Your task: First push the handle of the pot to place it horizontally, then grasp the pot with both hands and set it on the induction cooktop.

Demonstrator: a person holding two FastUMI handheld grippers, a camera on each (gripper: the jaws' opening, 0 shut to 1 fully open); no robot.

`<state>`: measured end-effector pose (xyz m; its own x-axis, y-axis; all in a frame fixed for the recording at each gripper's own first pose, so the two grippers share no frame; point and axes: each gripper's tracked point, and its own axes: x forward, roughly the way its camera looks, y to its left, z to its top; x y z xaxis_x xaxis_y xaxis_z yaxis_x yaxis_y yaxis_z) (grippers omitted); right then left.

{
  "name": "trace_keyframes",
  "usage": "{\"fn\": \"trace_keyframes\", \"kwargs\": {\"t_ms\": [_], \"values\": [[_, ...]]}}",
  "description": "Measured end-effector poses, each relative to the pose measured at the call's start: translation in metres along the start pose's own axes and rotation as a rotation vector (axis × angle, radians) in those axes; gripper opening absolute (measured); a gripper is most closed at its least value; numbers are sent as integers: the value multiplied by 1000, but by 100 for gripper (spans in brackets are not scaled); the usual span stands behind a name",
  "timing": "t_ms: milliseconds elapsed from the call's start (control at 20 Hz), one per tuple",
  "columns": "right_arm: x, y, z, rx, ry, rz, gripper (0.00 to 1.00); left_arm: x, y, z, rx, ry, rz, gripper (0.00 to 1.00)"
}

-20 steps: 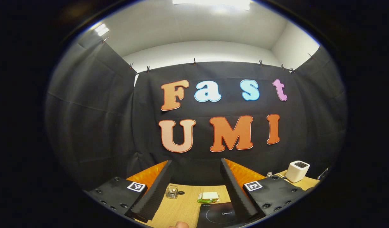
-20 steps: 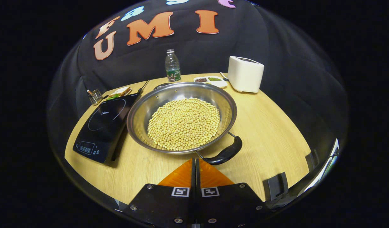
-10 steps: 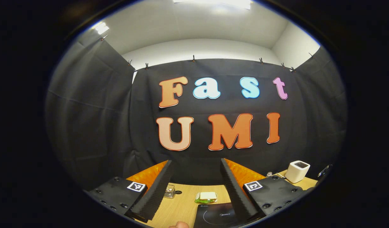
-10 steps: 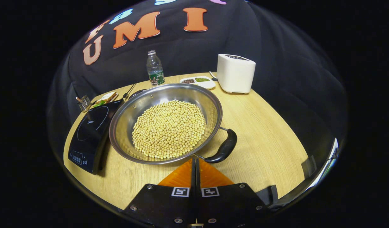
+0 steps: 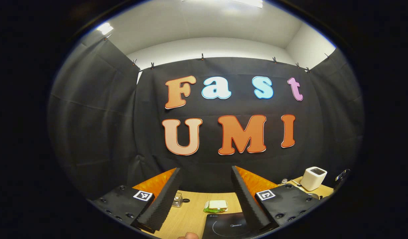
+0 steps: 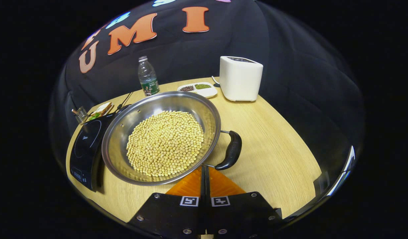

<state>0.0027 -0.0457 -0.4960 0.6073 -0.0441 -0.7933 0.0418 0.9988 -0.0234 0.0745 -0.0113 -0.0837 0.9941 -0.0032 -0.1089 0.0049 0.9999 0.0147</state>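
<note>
Pot (image 6: 164,139): steel, wide, shallow, filled with beans (image 6: 165,142); stands on the surface (image 6: 273,156), centre of the right gripper view, its 9 o'clock rim at or over the cooktop's edge.
Handle (image 6: 231,154): dark loop at the pot's 4 o'clock; a second handle at 10 o'clock is barely visible.
Cooktop (image 6: 86,146): black, at 9 o'clock of the pot; nothing on its ring.
Right gripper (image 6: 204,172): jaws closed together, holding nothing, tips just under the rim at 6 o'clock, near the handle's lower end.
Left gripper (image 5: 205,196): jaws wide apart, empty, raised toward the booth wall.
Progress: handle push apparently under way; two-handed grasp and transfer remain.
Periphery: toaster (image 6: 240,78) at 1 o'clock, dish (image 6: 198,89), bottle (image 6: 146,77) at 12.
</note>
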Motion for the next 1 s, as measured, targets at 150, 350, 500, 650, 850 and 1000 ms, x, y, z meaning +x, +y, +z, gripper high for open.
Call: {"fn": "trace_keyframes", "kwargs": {"t_ms": [150, 350, 500, 650, 850, 1000], "values": [[14, -18, 5, -8, 6, -54, 0, 6, 2, -3, 18, -7, 17, 98], [28, -20, 10, 54, 31, -36, 0, 14, -5, -13, 9, 15, 9, 99], [37, -28, 20, 52, 20, -51, 0, 22, -11, -21, 23, 25, 11, 99], [49, -34, 32, 89, 16, -53, 0, 28, -17, -30, 39, 34, 12, 98], [70, -47, 45, 124, 15, -74, 0, 32, -34, -52, 62, 60, -3, 98], [83, -53, 59, 104, 13, -98, 0, 35, -53, -72, 75, 71, -20, 99]]}}
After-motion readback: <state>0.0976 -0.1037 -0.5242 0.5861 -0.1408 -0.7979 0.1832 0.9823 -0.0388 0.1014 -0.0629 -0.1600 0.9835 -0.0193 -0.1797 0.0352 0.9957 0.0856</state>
